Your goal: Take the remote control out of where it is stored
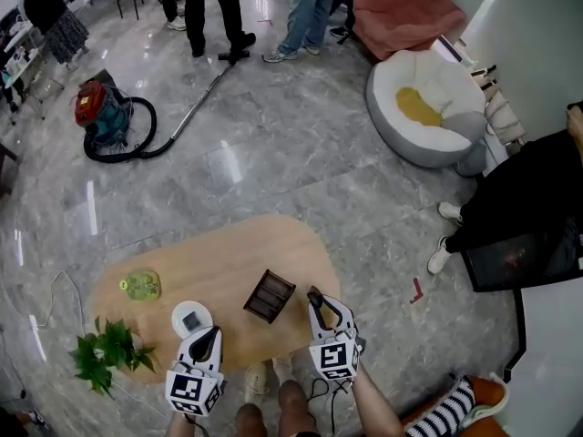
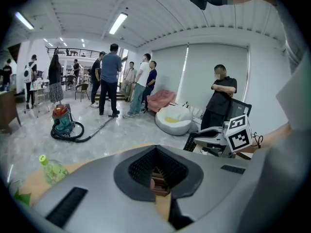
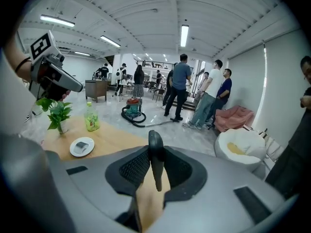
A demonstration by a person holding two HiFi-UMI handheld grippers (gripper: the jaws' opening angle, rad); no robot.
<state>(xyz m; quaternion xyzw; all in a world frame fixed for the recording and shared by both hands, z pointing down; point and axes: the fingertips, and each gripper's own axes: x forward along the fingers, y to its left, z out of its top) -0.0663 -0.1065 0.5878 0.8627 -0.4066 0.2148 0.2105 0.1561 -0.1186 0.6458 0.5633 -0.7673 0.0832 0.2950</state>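
Observation:
A slim black remote control stands upright between the pads of my right gripper, which is shut on it. In the head view the right gripper holds the remote just right of an open brown storage box on the oval wooden table. My left gripper hovers at the table's near edge, left of the box. Its fingertips meet with nothing between them, and the box shows through the gap below the left gripper's tips.
On the table's left part stand a green bottle, a white plate and a small leafy plant. A vacuum cleaner with its hose lies on the floor behind. A beanbag and a standing person in black are to the right.

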